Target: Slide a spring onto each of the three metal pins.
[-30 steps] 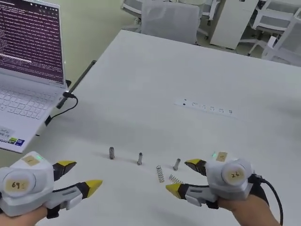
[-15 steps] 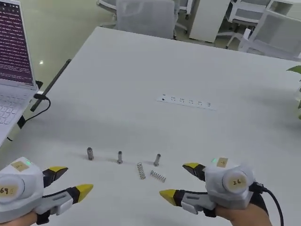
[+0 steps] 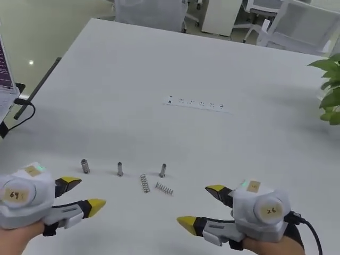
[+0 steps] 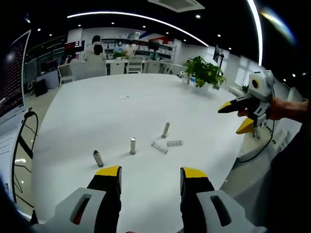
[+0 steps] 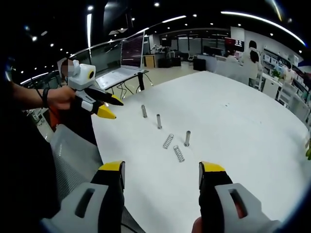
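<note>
Left claw (image 3: 85, 193) and right claw (image 3: 197, 205) hover released at the near edge of the tabletop (image 3: 223, 143); probably best to pinch a spring (image 3: 164, 188) lightly mid-coil.

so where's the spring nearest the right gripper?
Head view, centre: spring lies flat on the table, just nearer the person than the rightmost pin, beside the other loose spring.

The white table (image 3: 223, 58) bears three metal pins (image 3: 120, 169) upright in a row. Two loose springs (image 3: 144, 183) lie flat just beside the rightmost pin, and a white power strip (image 3: 195, 103) lies well beyond them.
</note>
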A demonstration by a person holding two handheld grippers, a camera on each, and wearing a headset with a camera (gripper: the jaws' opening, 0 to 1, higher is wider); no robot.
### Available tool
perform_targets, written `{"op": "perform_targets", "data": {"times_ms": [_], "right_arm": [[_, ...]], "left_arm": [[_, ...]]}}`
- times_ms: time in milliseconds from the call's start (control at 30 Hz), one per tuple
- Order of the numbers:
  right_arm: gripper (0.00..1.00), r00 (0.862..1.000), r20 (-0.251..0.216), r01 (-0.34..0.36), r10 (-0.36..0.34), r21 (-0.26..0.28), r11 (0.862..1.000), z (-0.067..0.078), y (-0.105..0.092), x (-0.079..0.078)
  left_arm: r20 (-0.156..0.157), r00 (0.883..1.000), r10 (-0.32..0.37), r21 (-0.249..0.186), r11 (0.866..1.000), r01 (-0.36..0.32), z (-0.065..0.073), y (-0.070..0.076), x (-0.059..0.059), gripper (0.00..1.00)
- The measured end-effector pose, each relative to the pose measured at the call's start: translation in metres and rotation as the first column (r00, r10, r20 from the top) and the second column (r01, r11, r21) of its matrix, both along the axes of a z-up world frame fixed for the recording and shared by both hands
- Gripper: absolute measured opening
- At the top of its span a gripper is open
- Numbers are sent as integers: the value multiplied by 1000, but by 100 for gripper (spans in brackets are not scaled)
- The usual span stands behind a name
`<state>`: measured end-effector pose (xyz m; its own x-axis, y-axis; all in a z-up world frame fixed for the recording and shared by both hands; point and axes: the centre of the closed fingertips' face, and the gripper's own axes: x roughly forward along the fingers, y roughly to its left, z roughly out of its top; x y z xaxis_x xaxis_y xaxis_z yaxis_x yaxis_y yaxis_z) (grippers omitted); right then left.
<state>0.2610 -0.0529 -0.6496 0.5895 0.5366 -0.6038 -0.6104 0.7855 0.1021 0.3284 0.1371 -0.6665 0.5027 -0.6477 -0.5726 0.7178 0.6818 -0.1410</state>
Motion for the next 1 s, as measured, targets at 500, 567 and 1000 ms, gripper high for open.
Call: {"op": "perform_targets", "data": {"times_ms": [500, 567, 1000], "right_arm": [[60, 1000, 3, 20, -20, 22, 1000, 5, -7, -3], [60, 1000, 2, 22, -22, 22, 1000, 5, -8, -3], [60, 999, -2, 43, -43, 19, 999, 5, -21, -2]], "left_arm": [[-33, 988, -150, 27, 988, 151, -27, -63, 10, 42], [-40, 986, -163, 29, 986, 164, -31, -69, 11, 42], [-87, 985, -147, 35, 988, 151, -58, -90, 23, 41]]}}
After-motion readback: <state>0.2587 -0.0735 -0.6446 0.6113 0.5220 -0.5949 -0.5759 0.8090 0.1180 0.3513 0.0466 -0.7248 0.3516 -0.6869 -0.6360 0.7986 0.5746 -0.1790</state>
